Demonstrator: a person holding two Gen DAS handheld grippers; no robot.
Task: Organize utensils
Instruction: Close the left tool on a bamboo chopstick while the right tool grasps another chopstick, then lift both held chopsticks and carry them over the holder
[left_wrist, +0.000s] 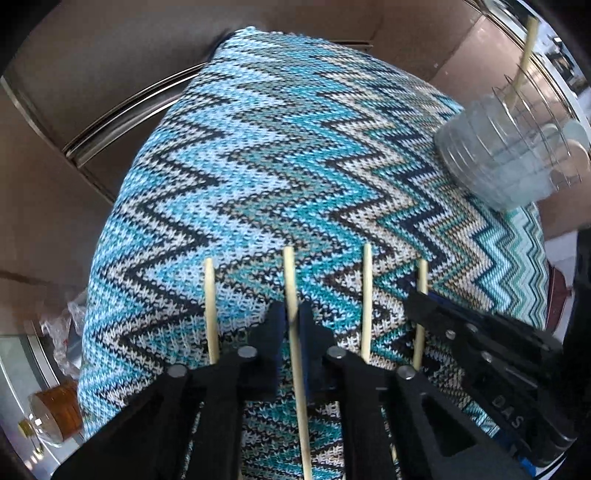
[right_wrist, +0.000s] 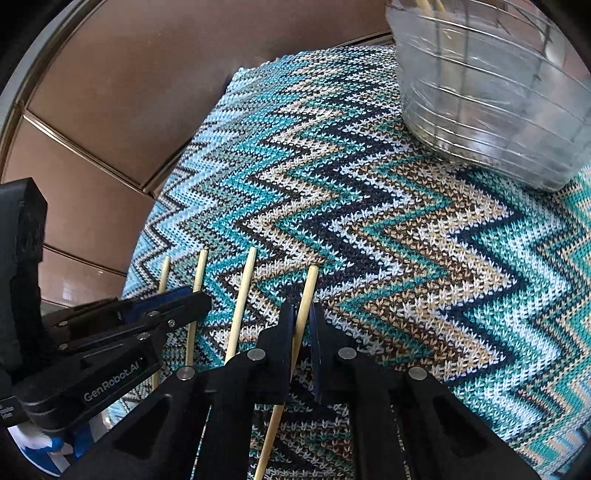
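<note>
Chopsticks (left_wrist: 366, 295), four in a row, side by side and well apart along the near edge of the tabletop cloth (left_wrist: 277, 147), tips pointing toward the far edge. Blue, teal, black and cream zigzag knit across the whole cloth.

Up at the far right corner, sitting on the cloth: ribbed glass bowl (left_wrist: 491, 155), thin wires showing inside it, one more pale stick (left_wrist: 526, 51) leaning up out of its rim.

Down at the near edge, left claw (left_wrist: 291, 325) straddling the second chopstick from the left, pads tight on either side; clenched or just short of it, cannot tell.

Just beside it, right claw (right_wrist: 303, 317) astride the rightmost chopstick (right_wrist: 306, 295), one pad against the wood, a sliver of daylight on the other side, so not clamped.

Two remaining chopsticks lying free on the knit, one at the left end, one between the claws.
</note>
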